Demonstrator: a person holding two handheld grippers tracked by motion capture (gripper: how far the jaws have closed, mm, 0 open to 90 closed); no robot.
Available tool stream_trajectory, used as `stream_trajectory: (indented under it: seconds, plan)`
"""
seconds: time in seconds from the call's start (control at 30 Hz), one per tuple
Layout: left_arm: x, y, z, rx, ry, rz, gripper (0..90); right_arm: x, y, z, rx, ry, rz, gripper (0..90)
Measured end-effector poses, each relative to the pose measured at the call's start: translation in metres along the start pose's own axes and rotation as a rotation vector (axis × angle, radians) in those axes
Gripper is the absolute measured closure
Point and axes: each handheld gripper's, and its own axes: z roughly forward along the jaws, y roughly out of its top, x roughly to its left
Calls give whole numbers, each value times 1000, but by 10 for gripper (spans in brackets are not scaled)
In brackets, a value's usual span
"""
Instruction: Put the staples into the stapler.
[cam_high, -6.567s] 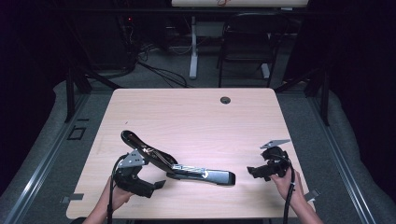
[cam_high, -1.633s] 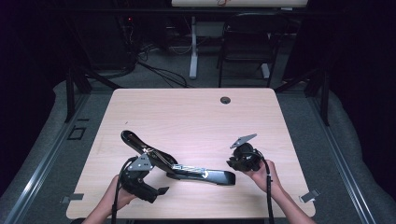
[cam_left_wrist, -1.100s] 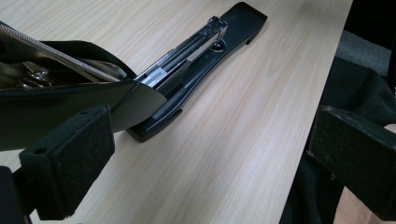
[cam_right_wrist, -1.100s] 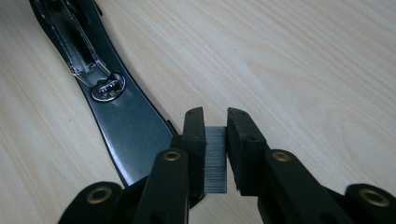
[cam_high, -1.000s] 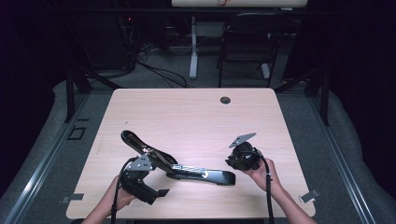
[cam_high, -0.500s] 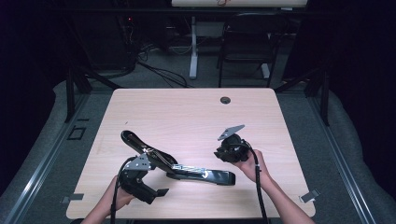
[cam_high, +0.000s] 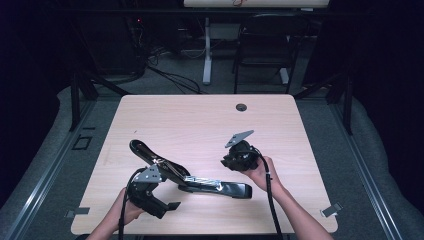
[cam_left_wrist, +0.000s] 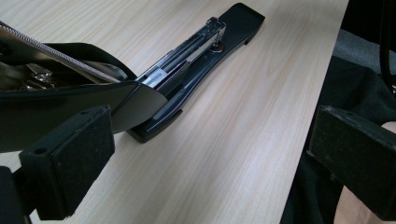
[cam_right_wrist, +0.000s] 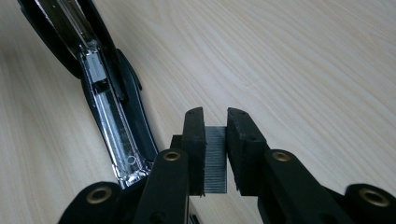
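Stapler lies opened on the wooden table, at about 6 o'clock of the tabletop in the high view. Its black base runs toward 3 o'clock; its lid tilts up toward 10 o'clock, metal staple channel exposed.

Right gripper pinches a grey strip of staples between its narrowed jaws, pads pressing both sides. In the right gripper view the strip hangs over bare wood just beside the channel's near end, at 3 o'clock of it.

Left gripper sits at the lid's 6 o'clock, near the table's front edge. In the left gripper view its jaws stand wide apart; the raised lid crosses above the left pad, whether touching it I cannot tell.
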Motion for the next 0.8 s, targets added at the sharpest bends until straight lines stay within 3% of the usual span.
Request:
stream_trajectory:
  seconds: [0.43, 0.53, 0.8]
  plan:
    - [0, 0, 1, 3, -2, 0, 0, 11, 12, 12, -9, 79, -60, 780]
    - [1, -1, 0, 7, 1, -3, 0, 13, 14, 14, -21, 126, -93, 781]
    - [1, -1, 0, 6, 5, -2, 0, 20, 19, 21, -5, 163, -137, 781]
